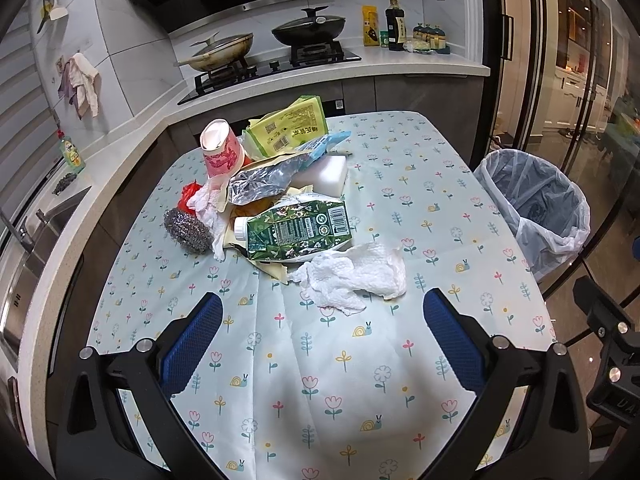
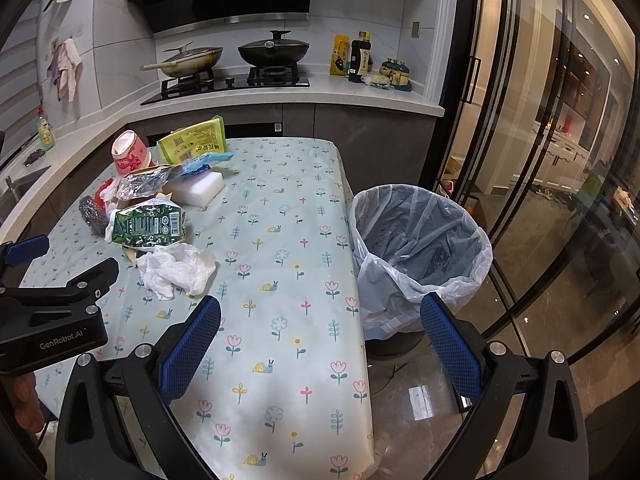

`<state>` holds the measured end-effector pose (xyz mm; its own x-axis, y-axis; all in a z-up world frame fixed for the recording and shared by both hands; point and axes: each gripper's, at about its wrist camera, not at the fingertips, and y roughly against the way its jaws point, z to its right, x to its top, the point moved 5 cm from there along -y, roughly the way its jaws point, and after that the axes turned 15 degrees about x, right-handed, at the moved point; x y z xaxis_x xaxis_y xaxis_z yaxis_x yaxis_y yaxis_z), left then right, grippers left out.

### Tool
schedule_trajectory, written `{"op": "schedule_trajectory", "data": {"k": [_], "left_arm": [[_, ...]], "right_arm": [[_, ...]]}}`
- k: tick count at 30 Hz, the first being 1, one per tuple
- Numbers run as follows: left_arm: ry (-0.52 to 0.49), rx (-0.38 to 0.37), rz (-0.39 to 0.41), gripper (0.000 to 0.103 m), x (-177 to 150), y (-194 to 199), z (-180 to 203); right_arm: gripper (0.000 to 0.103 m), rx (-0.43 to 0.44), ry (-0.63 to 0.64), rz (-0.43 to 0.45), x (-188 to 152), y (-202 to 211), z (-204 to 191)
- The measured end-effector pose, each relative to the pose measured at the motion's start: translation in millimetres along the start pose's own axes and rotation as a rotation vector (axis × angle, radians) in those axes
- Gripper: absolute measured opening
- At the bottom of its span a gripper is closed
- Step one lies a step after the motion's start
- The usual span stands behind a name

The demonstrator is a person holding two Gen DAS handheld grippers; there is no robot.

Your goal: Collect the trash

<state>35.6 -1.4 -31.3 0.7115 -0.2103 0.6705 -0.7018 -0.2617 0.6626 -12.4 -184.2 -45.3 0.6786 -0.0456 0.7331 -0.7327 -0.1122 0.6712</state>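
Note:
A pile of trash lies on the flowered table (image 1: 320,380): a crumpled white paper towel (image 1: 352,276) nearest me, a green carton (image 1: 296,232), a steel scourer (image 1: 187,229), a foil bag (image 1: 260,184), a pink paper cup (image 1: 220,148), a yellow-green packet (image 1: 288,124) and a white sponge block (image 1: 332,174). My left gripper (image 1: 322,312) is open and empty, just short of the paper towel. My right gripper (image 2: 320,316) is open and empty over the table's right edge. The paper towel (image 2: 176,270) lies to its left. A bin (image 2: 416,256) lined with a clear bag stands right of the table.
A kitchen counter (image 1: 400,68) with a hob, two pans (image 1: 308,30) and bottles runs behind the table. A sink (image 1: 24,248) is at the left. Glass doors (image 2: 540,160) stand to the right of the bin (image 1: 536,208). The left gripper's body (image 2: 52,320) shows in the right wrist view.

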Motion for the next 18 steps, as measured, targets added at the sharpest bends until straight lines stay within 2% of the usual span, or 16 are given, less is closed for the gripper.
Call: {"op": "schedule_trajectory", "data": {"k": [18], "left_arm": [[0.002,0.000,0.006,0.096,5.7,4.1,1.4]], "right_arm": [[0.096,-0.004,-0.005,-0.001,1.9,-1.2,0.1]]}}
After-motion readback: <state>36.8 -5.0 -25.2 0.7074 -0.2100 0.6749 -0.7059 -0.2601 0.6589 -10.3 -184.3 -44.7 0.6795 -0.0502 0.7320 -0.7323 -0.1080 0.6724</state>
